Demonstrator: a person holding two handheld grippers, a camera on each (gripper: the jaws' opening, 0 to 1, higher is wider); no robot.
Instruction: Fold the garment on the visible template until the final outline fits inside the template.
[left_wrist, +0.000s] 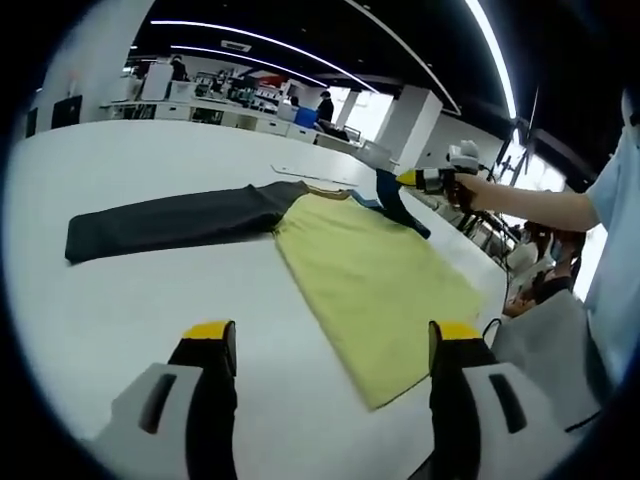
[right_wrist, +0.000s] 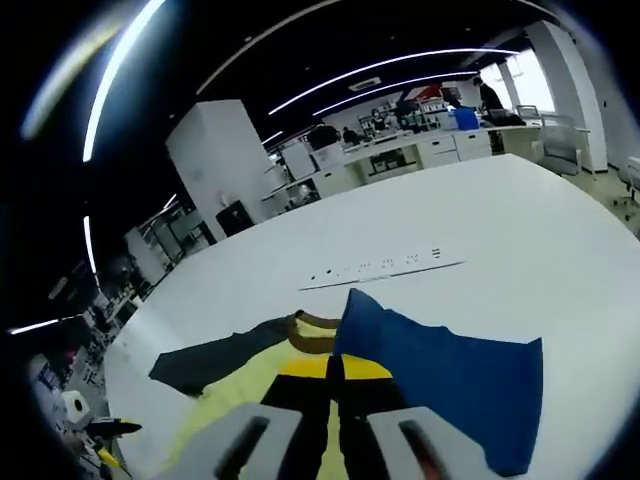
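A long-sleeved shirt lies flat on the white table (left_wrist: 130, 300), with a yellow body (left_wrist: 375, 280), a brownish collar (right_wrist: 312, 335) and a dark grey sleeve (left_wrist: 165, 225) stretched out to the left. Its blue sleeve (right_wrist: 450, 370) is lifted off the table. My right gripper (right_wrist: 335, 370) is shut on that sleeve's edge; in the left gripper view the right gripper (left_wrist: 400, 180) holds it up beyond the shirt's far side. My left gripper (left_wrist: 332, 335) hovers open over the bare table near the shirt's hem, nothing between its jaws.
A thin marked line (right_wrist: 380, 268) runs across the table beyond the collar. The person's arm (left_wrist: 530, 205) reaches in from the right. Desks, pillars and people (left_wrist: 325, 105) stand far behind the table. The table edge (left_wrist: 480, 250) runs close to the shirt's right side.
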